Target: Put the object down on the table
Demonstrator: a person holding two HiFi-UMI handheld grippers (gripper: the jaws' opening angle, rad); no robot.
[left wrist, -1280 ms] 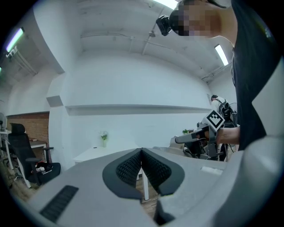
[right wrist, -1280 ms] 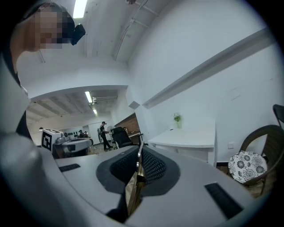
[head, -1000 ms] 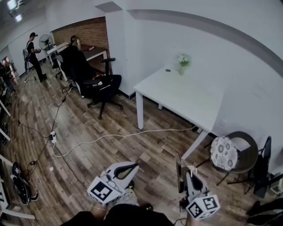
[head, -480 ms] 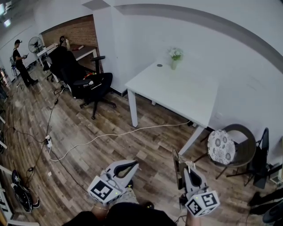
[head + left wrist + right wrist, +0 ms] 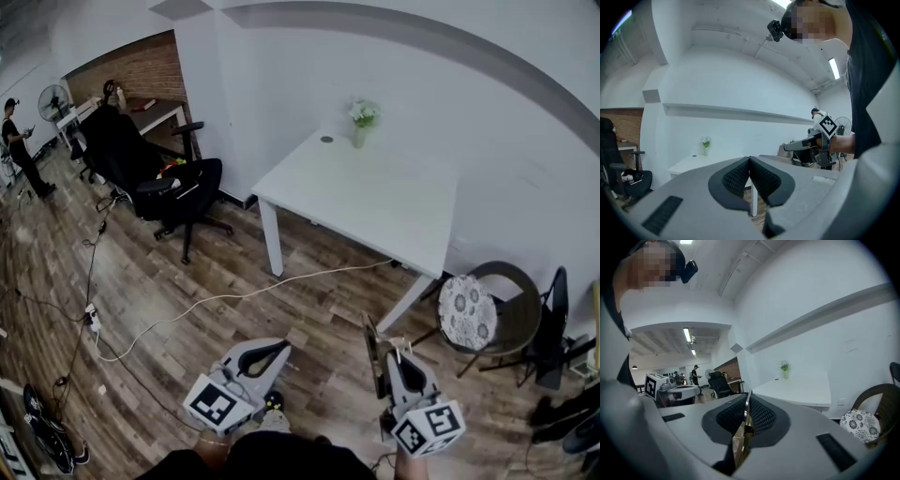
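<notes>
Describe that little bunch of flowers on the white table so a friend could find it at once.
Find the white table against the white wall. At its far corner, near the wall, stands a small vase of pale flowers. It is the only upright thing there; its one neighbour is a small dark flat disc.

White table [image 5: 380, 211] carries a small flower vase [image 5: 361, 125] at 12 o'clock, a dark disc [image 5: 325, 139] at 11 o'clock
</notes>
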